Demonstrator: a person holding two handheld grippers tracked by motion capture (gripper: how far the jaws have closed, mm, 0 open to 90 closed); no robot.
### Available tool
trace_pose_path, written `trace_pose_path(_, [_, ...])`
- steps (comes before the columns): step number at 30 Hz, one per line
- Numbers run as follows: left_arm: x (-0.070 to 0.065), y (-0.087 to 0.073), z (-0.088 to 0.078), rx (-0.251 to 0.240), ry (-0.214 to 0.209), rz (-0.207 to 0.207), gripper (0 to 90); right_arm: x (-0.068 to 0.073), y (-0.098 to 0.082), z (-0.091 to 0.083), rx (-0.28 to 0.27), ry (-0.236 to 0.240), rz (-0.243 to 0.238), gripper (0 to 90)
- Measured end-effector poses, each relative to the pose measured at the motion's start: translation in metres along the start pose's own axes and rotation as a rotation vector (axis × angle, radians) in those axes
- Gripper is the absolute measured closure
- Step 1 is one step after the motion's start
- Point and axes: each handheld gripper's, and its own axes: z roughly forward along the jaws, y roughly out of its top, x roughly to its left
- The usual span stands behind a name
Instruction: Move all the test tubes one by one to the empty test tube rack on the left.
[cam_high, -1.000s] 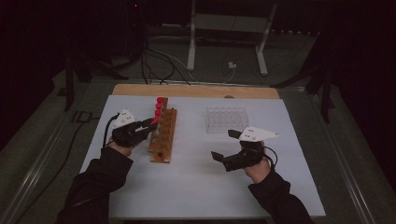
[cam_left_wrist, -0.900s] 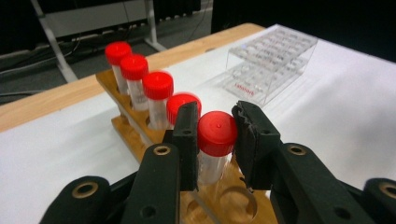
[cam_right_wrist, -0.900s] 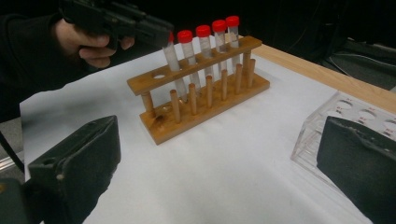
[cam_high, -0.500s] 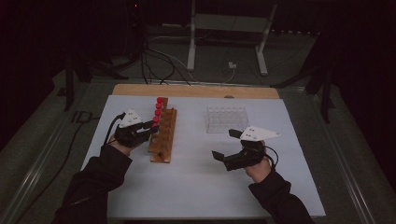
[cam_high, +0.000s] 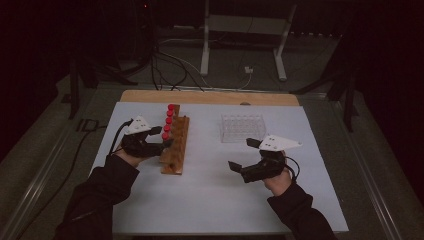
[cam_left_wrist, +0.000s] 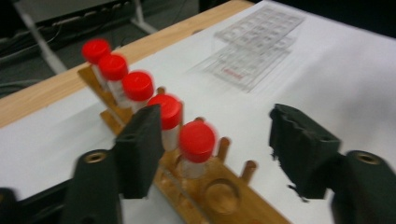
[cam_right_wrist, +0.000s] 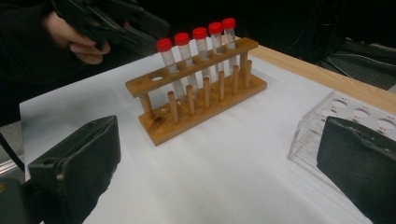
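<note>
A wooden rack (cam_high: 176, 150) holds a row of several red-capped tubes (cam_high: 168, 123) at the table's left. My left gripper (cam_high: 161, 138) is at the rack's left side. Its jaws have just been opening. In the left gripper view the nearest tube (cam_left_wrist: 197, 140) stands in the rack (cam_left_wrist: 233, 205) between the parted jaws of my left gripper (cam_left_wrist: 215, 126), and neither pad presses on it. My right gripper (cam_high: 243, 154) hovers over bare table at the right. It is wide open with nothing between the jaws of the right gripper (cam_right_wrist: 219, 154).
A clear plastic tube rack (cam_high: 242, 127) sits at the back right of the white table cover (cam_high: 210, 200). The wooden rack's nearest hole (cam_right_wrist: 157, 78) is empty. A wooden strip (cam_high: 210, 96) edges the far side. Cables and a stand lie beyond the table.
My left gripper's jaws now stand apart beside the rack's tubes, where they looked closed before. The left hand barely shifted. The right hand kept still.
</note>
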Motion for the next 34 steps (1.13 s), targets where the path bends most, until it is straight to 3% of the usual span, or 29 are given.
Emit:
trace_pose_path(6, [-0.012, -0.002, -0.019, -0.048, -0.103, -0.001, 2.7, 0.0, -0.002, -0.003, -0.005, -0.004, 0.002, 0.0])
trace_pose_path(12, [-0.03, -0.014, -0.03, -0.075, -0.162, -0.006, 1.1, 0.0, -0.006, -0.005, -0.002, -0.014, 0.0, 0.0])
trace_pose_path(20, [-0.055, -0.036, -0.028, -0.055, -0.217, 0.016, 0.8, -0.001, -0.012, -0.007, 0.004, -0.022, 0.006, 0.0])
trace_pose_path(28, [-0.07, -0.062, -0.019, -0.032, -0.253, 0.035, 0.8, -0.001, -0.015, -0.007, 0.005, -0.021, -0.002, 0.0])
trace_pose_path(34, [-0.078, -0.077, -0.012, -0.02, -0.257, 0.054, 0.8, -0.001, -0.017, -0.005, 0.007, -0.019, -0.004, 0.0])
